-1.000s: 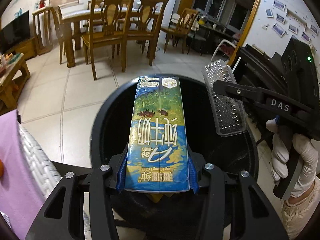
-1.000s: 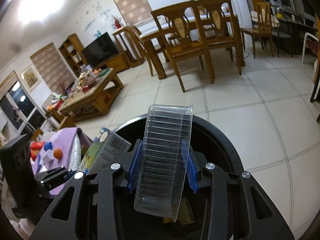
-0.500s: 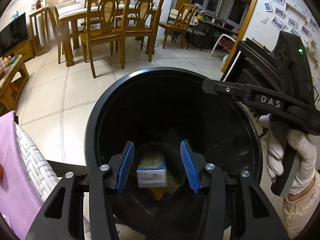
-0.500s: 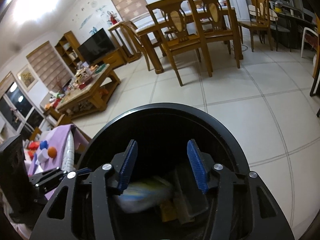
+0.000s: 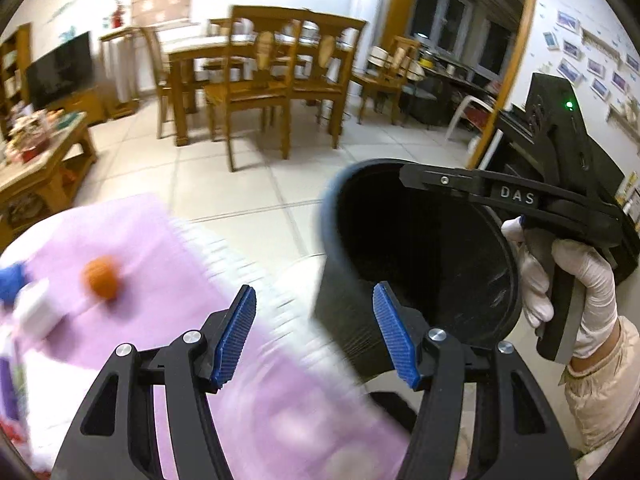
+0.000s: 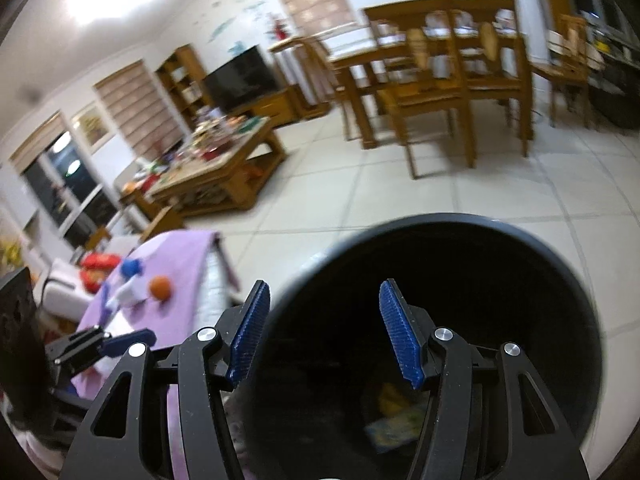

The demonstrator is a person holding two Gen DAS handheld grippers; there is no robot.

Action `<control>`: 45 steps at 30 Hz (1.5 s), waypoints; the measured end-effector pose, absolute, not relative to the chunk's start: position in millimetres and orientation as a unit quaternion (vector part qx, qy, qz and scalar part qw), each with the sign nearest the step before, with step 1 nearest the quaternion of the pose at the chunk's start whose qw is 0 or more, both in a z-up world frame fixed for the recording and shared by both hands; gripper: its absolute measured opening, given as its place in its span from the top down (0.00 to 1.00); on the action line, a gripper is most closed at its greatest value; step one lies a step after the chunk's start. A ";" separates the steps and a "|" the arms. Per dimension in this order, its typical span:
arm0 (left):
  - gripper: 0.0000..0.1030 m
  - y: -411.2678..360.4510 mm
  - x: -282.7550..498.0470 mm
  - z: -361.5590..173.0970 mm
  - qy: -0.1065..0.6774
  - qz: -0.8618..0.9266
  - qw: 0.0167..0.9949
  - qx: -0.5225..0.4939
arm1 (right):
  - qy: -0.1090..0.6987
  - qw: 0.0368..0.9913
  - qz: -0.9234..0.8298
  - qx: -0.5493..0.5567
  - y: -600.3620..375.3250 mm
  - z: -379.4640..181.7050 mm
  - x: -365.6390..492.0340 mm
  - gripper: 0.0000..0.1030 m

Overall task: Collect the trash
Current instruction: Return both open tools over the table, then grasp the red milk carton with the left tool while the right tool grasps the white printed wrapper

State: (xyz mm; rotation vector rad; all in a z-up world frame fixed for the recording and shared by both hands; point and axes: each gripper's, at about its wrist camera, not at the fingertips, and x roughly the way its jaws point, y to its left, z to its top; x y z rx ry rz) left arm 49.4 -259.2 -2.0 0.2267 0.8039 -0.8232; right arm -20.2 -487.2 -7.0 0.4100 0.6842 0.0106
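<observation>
A round black trash bin stands on the tiled floor; it also shows in the left wrist view. Dropped trash, a carton among it, lies blurred at its bottom. My right gripper is open and empty, over the bin's left rim. My left gripper is open and empty, over the edge of a purple-covered table just left of the bin. The right gripper also shows there, held by a gloved hand over the bin's far rim. An orange ball-like item lies on the purple cloth.
Blue and white small items lie near the orange one on the cloth. A cluttered wooden coffee table, a dining table with chairs and a TV stand farther off across the tiled floor.
Both grippers opened and dropped the milk carton and the clear plastic tray into the bin. The left gripper then swung left over the purple table; the right shifted slightly left.
</observation>
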 end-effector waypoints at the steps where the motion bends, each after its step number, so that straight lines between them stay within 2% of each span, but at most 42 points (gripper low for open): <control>1: 0.40 -240.9 51.0 0.2 0.378 -0.377 0.839 0.102 | 0.335 0.922 0.017 0.194 -474.9 -4.3 -15.4 0.44; 6: 0.40 -152.1 57.5 8.2 0.377 -0.322 0.865 0.075 | 0.349 0.920 0.085 0.156 -401.6 8.8 10.0 0.44; 7: 0.40 -131.1 58.5 8.7 0.378 -0.309 0.870 0.070 | 0.353 0.918 0.105 0.146 -382.7 10.7 15.6 0.41; 9: 0.40 -99.3 57.7 9.9 0.380 -0.286 0.877 0.070 | 0.362 0.912 0.148 0.126 -344.1 12.9 24.8 0.27; 12: 0.40 -49.4 55.2 7.6 0.389 -0.257 0.881 0.084 | 0.372 0.902 0.197 0.097 -292.3 12.6 34.4 0.21; 20: 0.40 14.1 53.4 -11.5 0.399 -0.256 0.868 0.147 | 0.405 0.873 0.273 0.004 -184.9 -2.3 59.2 0.08; 28: 0.40 16.8 55.5 -12.3 0.394 -0.300 0.853 0.167 | 0.416 0.858 0.290 -0.074 -144.8 -17.9 74.5 0.06; 41: 0.40 21.2 52.4 -10.5 0.388 -0.357 0.830 0.180 | 0.433 0.836 0.309 -0.136 -121.0 -48.7 86.9 0.05; 45: 0.34 15.8 51.2 -12.4 0.383 -0.358 0.828 0.198 | 0.437 0.834 0.304 -0.142 -117.9 -55.4 94.4 0.05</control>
